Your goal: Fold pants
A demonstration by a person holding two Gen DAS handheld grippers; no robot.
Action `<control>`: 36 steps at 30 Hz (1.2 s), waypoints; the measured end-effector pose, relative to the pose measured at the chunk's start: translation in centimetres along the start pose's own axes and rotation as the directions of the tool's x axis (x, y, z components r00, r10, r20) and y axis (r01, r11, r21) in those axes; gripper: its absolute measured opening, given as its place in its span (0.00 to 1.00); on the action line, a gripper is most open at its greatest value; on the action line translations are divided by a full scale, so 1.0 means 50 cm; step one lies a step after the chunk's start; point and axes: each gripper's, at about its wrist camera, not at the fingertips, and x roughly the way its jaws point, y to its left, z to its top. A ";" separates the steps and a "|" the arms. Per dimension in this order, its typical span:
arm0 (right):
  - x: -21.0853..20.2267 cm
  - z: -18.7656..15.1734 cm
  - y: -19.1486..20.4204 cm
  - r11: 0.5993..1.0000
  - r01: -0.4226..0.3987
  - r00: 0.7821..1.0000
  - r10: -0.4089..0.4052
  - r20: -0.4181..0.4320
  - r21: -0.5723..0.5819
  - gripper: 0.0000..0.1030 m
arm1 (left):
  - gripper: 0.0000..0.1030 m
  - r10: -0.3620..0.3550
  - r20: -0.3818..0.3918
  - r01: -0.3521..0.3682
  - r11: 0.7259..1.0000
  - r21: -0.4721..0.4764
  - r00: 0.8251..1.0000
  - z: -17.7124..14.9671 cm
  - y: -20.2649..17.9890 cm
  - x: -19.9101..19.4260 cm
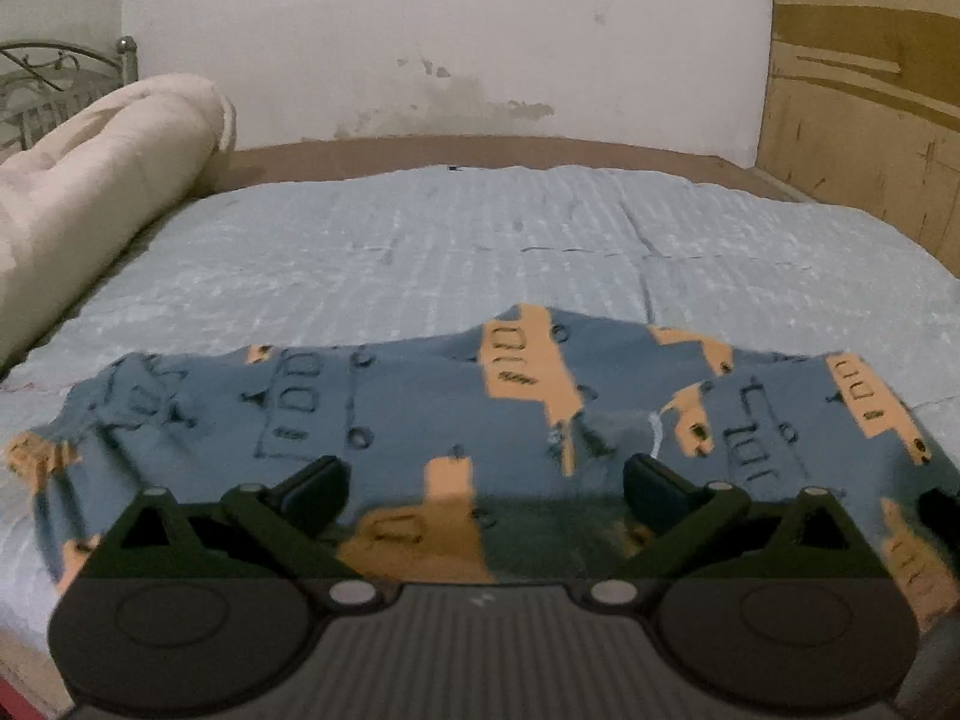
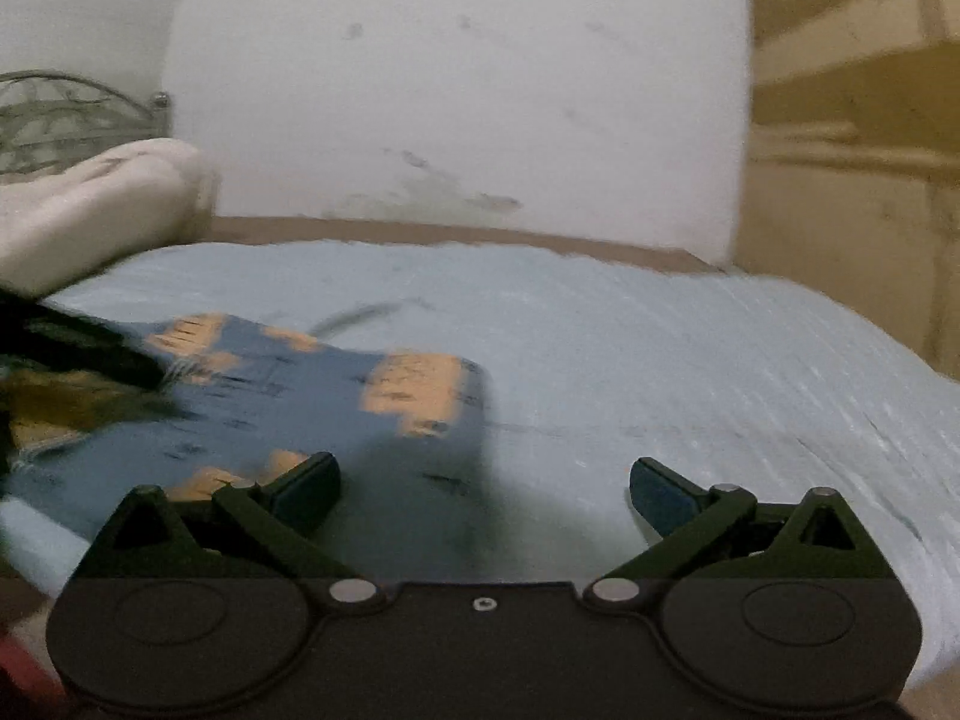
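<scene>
Blue pants (image 1: 420, 408) printed with orange bus shapes lie spread across the near part of the bed, rumpled at the middle. My left gripper (image 1: 486, 486) hangs just above them, open, its dark fingers (image 1: 312, 486) wide apart with only cloth lying below the gap. In the right wrist view the pants (image 2: 336, 414) lie to the left, blurred, their right edge ending near the middle. My right gripper (image 2: 486, 486) is open over that edge and the bare sheet, holding nothing. A dark shape (image 2: 78, 348) at the far left may be the other gripper.
A light blue ribbed sheet (image 1: 480, 240) covers the bed. A rolled cream quilt (image 1: 102, 180) lies along the left side by a metal headboard (image 1: 54, 72). A white stained wall (image 1: 450, 42) stands behind, and wooden panelling (image 1: 864, 90) on the right.
</scene>
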 end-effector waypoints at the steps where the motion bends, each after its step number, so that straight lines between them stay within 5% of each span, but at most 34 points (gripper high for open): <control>1: -0.003 -0.007 -0.010 1.000 0.003 1.000 -0.003 0.001 0.017 0.99 | 0.98 -0.004 0.003 0.004 1.000 0.001 1.000 -0.006 0.005 -0.001; 9: -0.021 -0.020 -0.018 0.999 0.034 0.999 -0.035 0.026 0.016 0.99 | 0.98 -0.015 0.022 0.015 1.000 -0.009 1.000 -0.008 0.015 -0.025; 15: -0.005 0.059 -0.021 0.999 0.025 0.994 -0.022 0.103 -0.025 0.99 | 0.99 -0.006 0.051 0.009 0.999 -0.053 0.999 0.036 0.005 -0.016; 20: 0.114 0.135 0.001 0.992 0.016 1.000 -0.014 0.012 -0.122 0.99 | 0.99 0.037 -0.007 -0.037 0.997 -0.071 0.999 0.049 -0.008 0.023; 25: 0.201 0.139 -0.004 0.992 0.020 0.991 -0.036 -0.129 -0.126 0.99 | 0.99 0.036 -0.016 -0.037 0.997 -0.065 0.999 0.026 -0.002 0.022; 36: 0.020 -0.004 0.000 0.990 0.104 0.995 -0.103 0.012 -0.091 0.99 | 0.99 0.071 0.089 -0.071 0.997 -0.002 0.994 -0.057 -0.014 -0.069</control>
